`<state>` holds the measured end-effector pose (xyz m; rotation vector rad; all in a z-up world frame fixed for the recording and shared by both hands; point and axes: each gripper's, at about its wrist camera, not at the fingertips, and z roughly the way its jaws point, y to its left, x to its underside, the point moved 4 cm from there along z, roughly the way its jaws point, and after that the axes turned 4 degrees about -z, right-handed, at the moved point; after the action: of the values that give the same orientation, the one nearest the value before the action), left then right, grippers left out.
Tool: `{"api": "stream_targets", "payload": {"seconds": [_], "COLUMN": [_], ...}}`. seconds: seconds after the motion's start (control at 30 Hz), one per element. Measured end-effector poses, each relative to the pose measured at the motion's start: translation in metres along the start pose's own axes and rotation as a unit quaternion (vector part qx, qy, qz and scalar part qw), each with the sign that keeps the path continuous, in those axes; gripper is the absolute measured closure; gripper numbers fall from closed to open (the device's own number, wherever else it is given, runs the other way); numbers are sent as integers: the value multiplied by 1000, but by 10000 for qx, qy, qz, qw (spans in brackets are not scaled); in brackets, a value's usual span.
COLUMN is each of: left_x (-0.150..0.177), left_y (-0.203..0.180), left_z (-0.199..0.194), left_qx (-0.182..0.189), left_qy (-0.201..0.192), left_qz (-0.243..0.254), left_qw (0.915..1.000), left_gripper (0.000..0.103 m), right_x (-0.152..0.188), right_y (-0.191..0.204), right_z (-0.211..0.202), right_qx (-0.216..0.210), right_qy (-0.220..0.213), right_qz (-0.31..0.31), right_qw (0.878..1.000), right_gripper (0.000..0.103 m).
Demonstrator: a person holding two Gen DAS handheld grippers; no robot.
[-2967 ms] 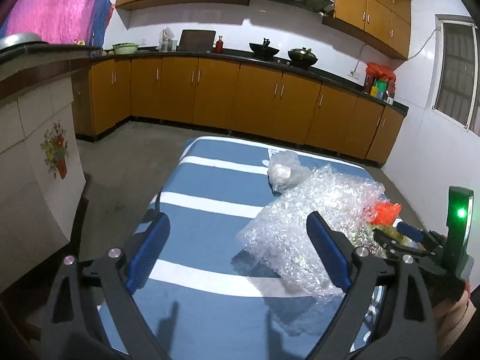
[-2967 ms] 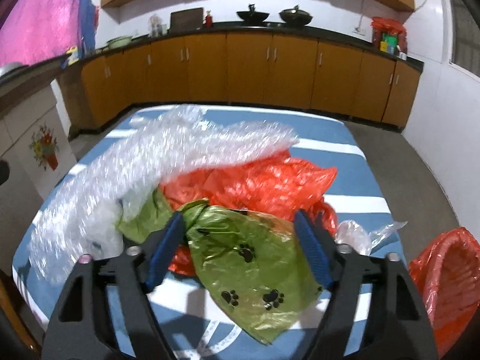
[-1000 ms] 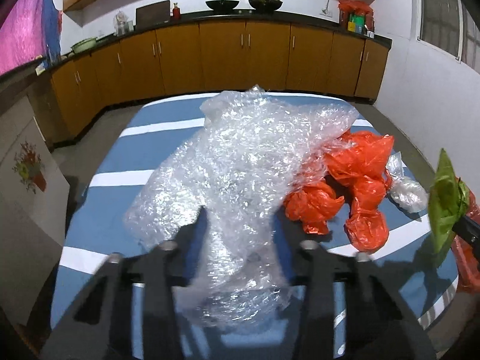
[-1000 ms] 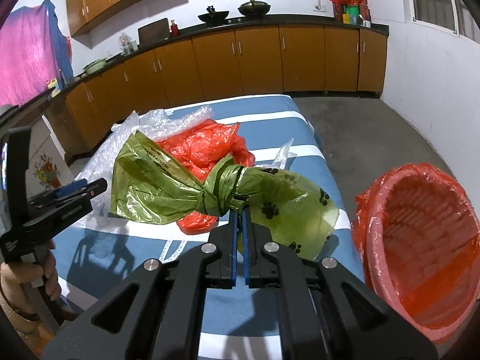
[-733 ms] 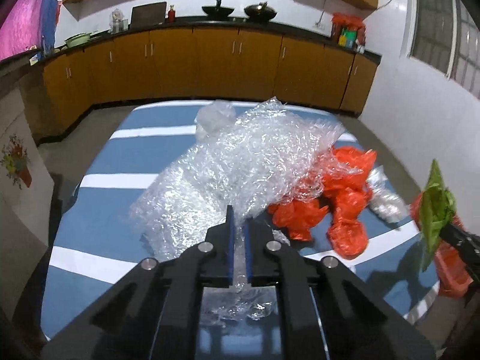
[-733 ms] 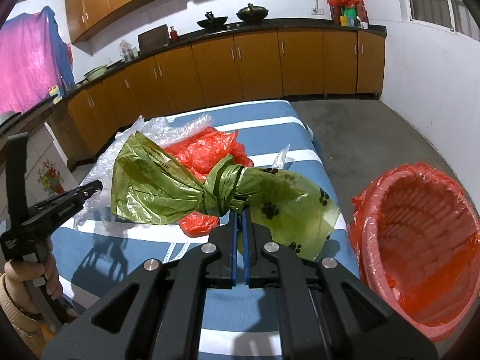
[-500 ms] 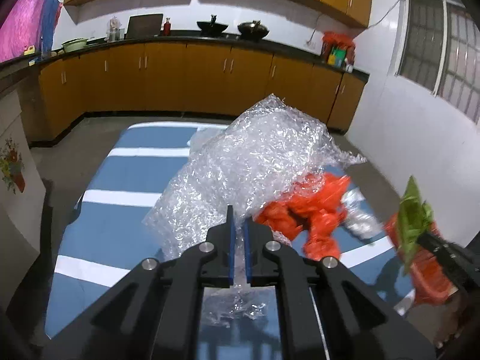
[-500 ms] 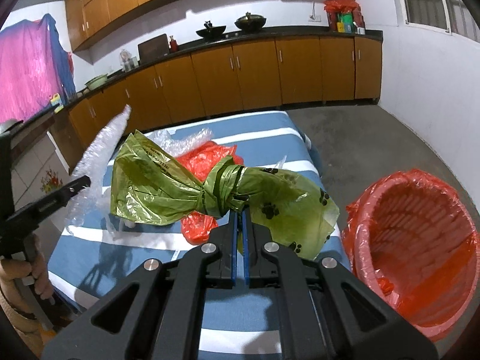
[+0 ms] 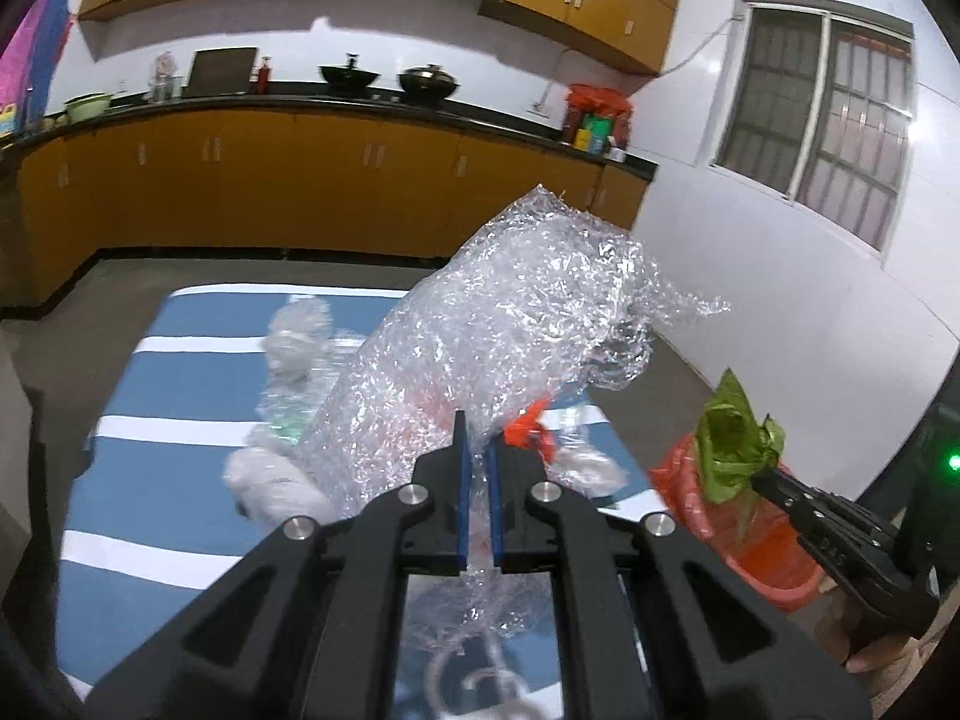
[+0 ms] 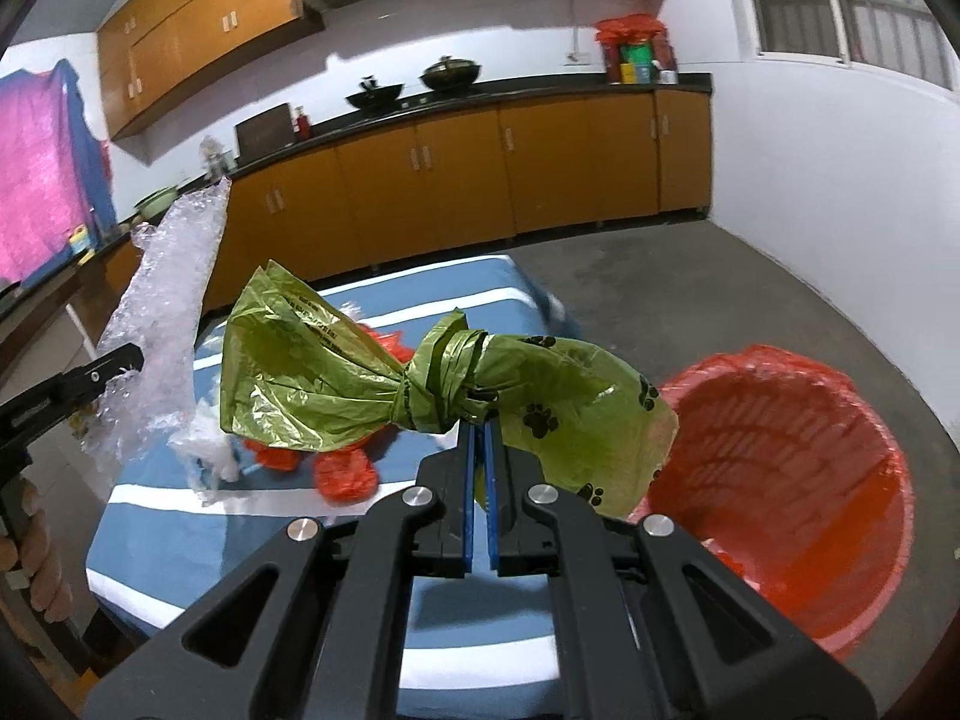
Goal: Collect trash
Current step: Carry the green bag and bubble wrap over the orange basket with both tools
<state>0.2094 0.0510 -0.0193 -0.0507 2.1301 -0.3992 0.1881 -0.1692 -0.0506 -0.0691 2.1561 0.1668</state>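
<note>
Both tools are seen pressed together on trash. By the left tool (image 9: 475,456) a large sheet of bubble wrap (image 9: 510,324) is pinched between its blue pads; the sheet rises ahead of and above the tool tips, lifted clear of the blue-and-white striped desk (image 9: 180,360) below, while a loose tail of it hangs down between the tool's arms. Beneath and beyond the sheet, red plastic bags (image 9: 528,429) and a clear crumpled bag (image 9: 294,324) are left lying on the desk.

By the right tool (image 10: 478,438) a green bag (image 10: 372,372) printed with black paw marks is gripped at its knot, one end spread to the left of the tips and the other bulging to the right. The bag is held in the air above the desk's near edge. To the right of this tool and lower, a basket lined with a red bag (image 10: 780,450) is seen standing on the floor, its mouth open. To the left of the right tool the left tool appears with the bubble wrap held up. Wooden cabinets (image 10: 480,174) are visible far ahead of both tools.
</note>
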Motion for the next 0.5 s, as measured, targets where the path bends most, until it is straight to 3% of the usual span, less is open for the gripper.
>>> {"api": "stream_targets", "payload": {"seconds": [0.5], "left_x": [24], "left_y": [-97], "left_z": [45], "left_qx": [982], "left_qy": [480], "left_qz": [405], "left_qw": [9932], "left_gripper": [97], "right_x": [8], "right_y": [-91], "right_z": [-35], "right_qx": [1204], "right_qy": [-72], "right_qz": [783], "right_qw": [9896], "right_gripper": [99]}}
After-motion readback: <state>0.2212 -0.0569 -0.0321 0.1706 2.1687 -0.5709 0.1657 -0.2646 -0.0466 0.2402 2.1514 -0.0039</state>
